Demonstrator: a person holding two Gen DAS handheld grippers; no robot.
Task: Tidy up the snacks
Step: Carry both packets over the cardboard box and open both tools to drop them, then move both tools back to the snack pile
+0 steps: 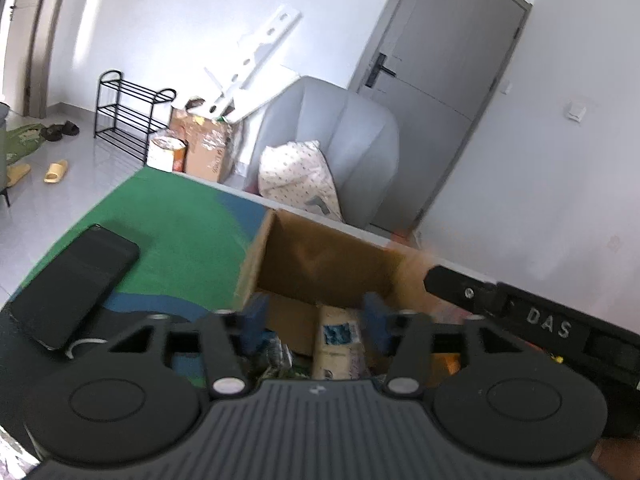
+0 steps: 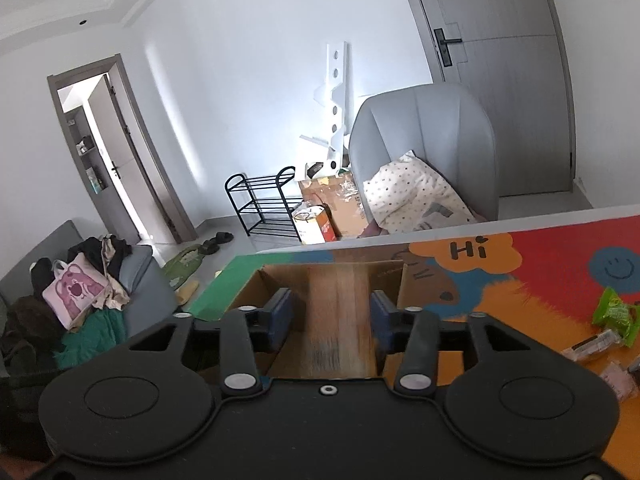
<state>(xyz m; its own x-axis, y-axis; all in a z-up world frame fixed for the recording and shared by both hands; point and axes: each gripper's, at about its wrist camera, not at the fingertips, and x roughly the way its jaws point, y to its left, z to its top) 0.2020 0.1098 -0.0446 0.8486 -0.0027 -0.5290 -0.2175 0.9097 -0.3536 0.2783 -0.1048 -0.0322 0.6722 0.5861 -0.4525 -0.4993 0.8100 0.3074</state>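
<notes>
An open cardboard box (image 1: 320, 264) stands on the colourful mat, also in the right wrist view (image 2: 256, 280). My left gripper (image 1: 316, 320) is open above the box, over a tan snack packet (image 1: 338, 340) and a dark wrapper (image 1: 276, 354) lying inside. My right gripper (image 2: 332, 312) is over the box with a blurred tan packet (image 2: 338, 320) between its blue pads; whether the pads grip it I cannot tell. A green snack bag (image 2: 614, 314) and small wrapped snacks (image 2: 592, 344) lie on the mat at the right.
A black phone (image 1: 76, 272) lies on the mat left of the box. The other gripper's black body (image 1: 532, 320) reaches in from the right. Beyond the table's far edge stand a grey armchair (image 2: 428, 148), a black shoe rack (image 2: 260, 204) and cardboard boxes (image 2: 336, 204).
</notes>
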